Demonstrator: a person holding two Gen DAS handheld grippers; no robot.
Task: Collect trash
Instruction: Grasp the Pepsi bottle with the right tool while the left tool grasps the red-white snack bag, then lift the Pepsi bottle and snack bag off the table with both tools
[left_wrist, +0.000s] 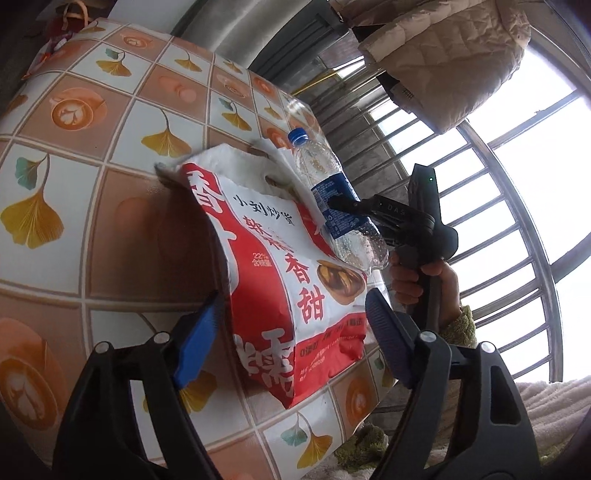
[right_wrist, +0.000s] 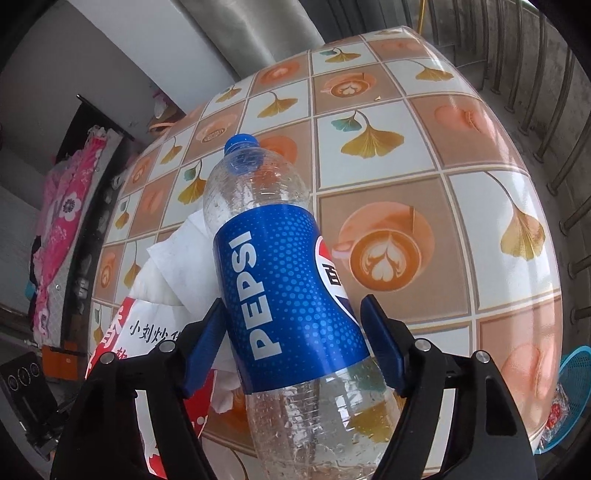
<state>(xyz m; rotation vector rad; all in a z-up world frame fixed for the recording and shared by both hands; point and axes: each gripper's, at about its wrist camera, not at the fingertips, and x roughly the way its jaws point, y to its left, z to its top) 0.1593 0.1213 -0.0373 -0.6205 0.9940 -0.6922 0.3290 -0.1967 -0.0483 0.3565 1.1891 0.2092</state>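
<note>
On the patterned tablecloth (right_wrist: 461, 122), the empty Pepsi bottle (right_wrist: 291, 295) is clasped by the right gripper (right_wrist: 291, 350). Beside the bottle, the red snack bag (left_wrist: 288, 280) is straddled by the left gripper (left_wrist: 291, 328); contact cannot be told. Closing, then lifting toward the blue basket (right_wrist: 576, 373) is likely required.

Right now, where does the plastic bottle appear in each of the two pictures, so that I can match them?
Left wrist view: the bottle lies right of centre, against the red and white snack bag, cap pointing up-left, with the right gripper on its label.
Right wrist view: the bottle fills the centre, between the right gripper's jaws.
Shared landmark: the snack bag, lower left here.
</note>
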